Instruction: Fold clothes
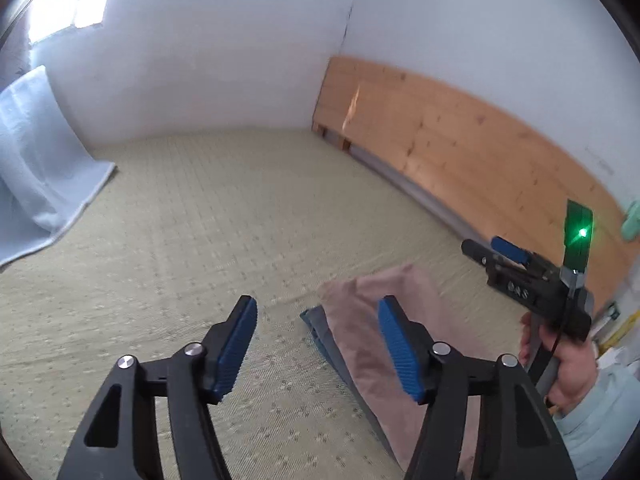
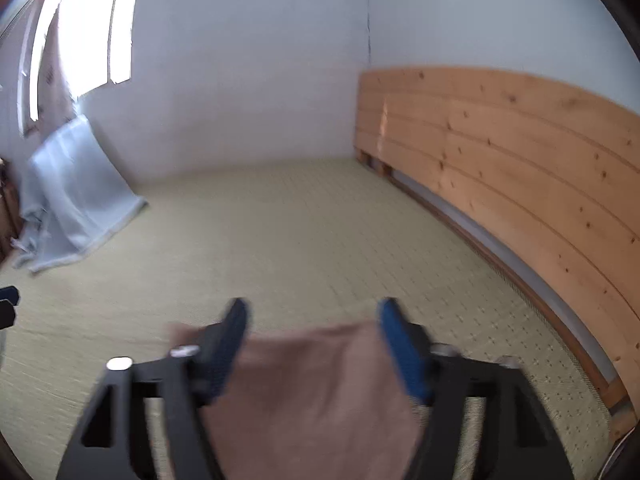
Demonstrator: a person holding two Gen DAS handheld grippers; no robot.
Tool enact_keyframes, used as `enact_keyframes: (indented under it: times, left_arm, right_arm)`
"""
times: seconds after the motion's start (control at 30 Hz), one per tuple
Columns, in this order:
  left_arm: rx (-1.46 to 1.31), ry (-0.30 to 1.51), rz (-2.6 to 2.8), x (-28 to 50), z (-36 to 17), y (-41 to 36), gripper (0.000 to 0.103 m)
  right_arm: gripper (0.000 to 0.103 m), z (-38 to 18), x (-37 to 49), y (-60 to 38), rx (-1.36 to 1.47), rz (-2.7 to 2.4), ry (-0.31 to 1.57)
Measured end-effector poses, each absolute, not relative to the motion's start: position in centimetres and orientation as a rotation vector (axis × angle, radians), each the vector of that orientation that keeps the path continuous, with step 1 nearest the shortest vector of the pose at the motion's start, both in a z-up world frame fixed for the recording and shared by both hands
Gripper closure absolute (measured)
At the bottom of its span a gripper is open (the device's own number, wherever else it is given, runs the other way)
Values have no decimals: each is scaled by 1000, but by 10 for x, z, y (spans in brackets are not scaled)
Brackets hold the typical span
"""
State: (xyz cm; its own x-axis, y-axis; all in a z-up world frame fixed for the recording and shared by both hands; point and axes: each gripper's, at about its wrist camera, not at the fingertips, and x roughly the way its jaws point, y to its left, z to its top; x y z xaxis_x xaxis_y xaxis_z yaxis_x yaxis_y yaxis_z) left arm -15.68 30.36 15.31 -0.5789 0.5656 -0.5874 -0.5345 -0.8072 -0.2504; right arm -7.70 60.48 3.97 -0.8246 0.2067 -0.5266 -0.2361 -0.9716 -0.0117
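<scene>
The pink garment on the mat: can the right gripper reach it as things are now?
Probably yes. The right gripper is open and hangs just above the pink garment, which fills the space between its fingers. Nothing lies between them, though the picture is blurred.

A pale green woven mat (image 2: 304, 232) covers the floor. Along the right side runs a wooden board (image 2: 520, 152) of light pine planks, standing against the white wall (image 2: 248, 72). Far on the left, a light blue cloth (image 2: 76, 196) leans on the wall under a bright window (image 2: 92, 28).
</scene>
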Motion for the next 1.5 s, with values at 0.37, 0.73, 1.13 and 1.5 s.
enact_keyframes:
  times: [0.37,0.73,1.13,1.5]
  left_arm:
    - [-669,-175,2483,-60,236,163,17]
    - [-600,-225,2727,11,215,23,11]
    - [-781,-242,2929,5,105,-39,10]
    - [-948,-164,2957,-19,22,-37,10]
  right_arm:
    - [0,161,21,453,-543,3000,76]
    - [0,166,70,299,-547,3067,125]
    - [0,59,41,202,-722,3107,-37]
    - [0,-38,9,195,-964,3029,-41]
